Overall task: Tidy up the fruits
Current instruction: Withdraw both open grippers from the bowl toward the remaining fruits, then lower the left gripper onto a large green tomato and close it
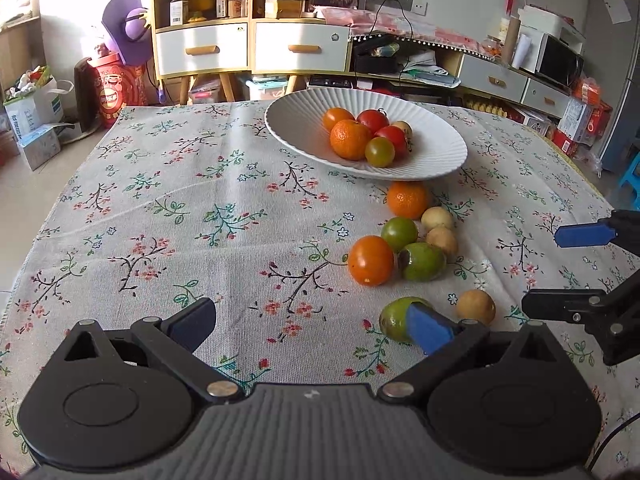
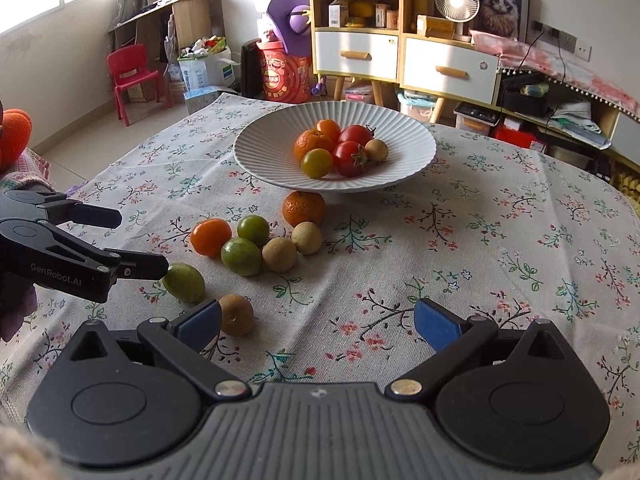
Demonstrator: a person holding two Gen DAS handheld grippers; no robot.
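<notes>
A white ribbed bowl (image 1: 304,136) (image 2: 272,152) holds several fruits: oranges, red tomatoes, a yellow-green one. On the floral cloth in front of it lie an orange (image 1: 407,199), an orange tomato (image 1: 370,260), green fruits (image 1: 422,261) and tan longans (image 1: 441,240). My left gripper (image 1: 316,326) is open and empty; its right finger overlaps a green fruit (image 1: 394,318) (image 2: 185,282). My right gripper (image 2: 318,326) is open and empty, its left finger beside a brown longan (image 2: 237,314) (image 1: 476,306). It also shows in the left wrist view (image 1: 576,268).
The table's far edge faces shelves, drawers and a fan. A red chair (image 2: 130,76) and boxes stand on the floor at left. The cloth's left half (image 1: 160,220) holds no fruit.
</notes>
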